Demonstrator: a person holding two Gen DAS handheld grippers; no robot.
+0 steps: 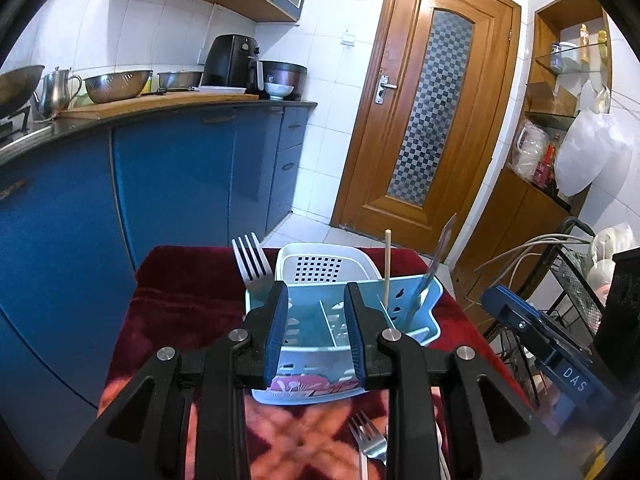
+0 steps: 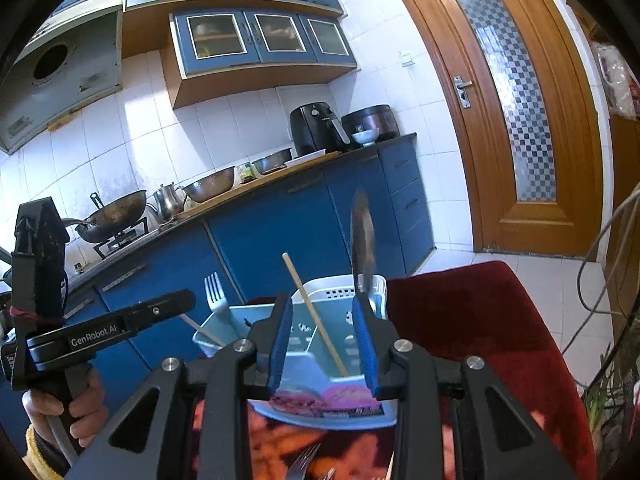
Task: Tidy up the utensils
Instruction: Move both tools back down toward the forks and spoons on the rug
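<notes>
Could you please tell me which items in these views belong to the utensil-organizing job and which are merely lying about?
Part of the job:
utensil caddy
white fork standing in the caddy
chopstick in the caddy
knife in the caddy
metal fork on the cloth

Lying about:
air fryer
colander
wok
kettle

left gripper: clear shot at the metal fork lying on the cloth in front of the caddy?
Probably yes. The left gripper is open and empty, and the metal fork lies uncovered on the cloth just below it, in front of the caddy. It would have to tip down and back.
</notes>
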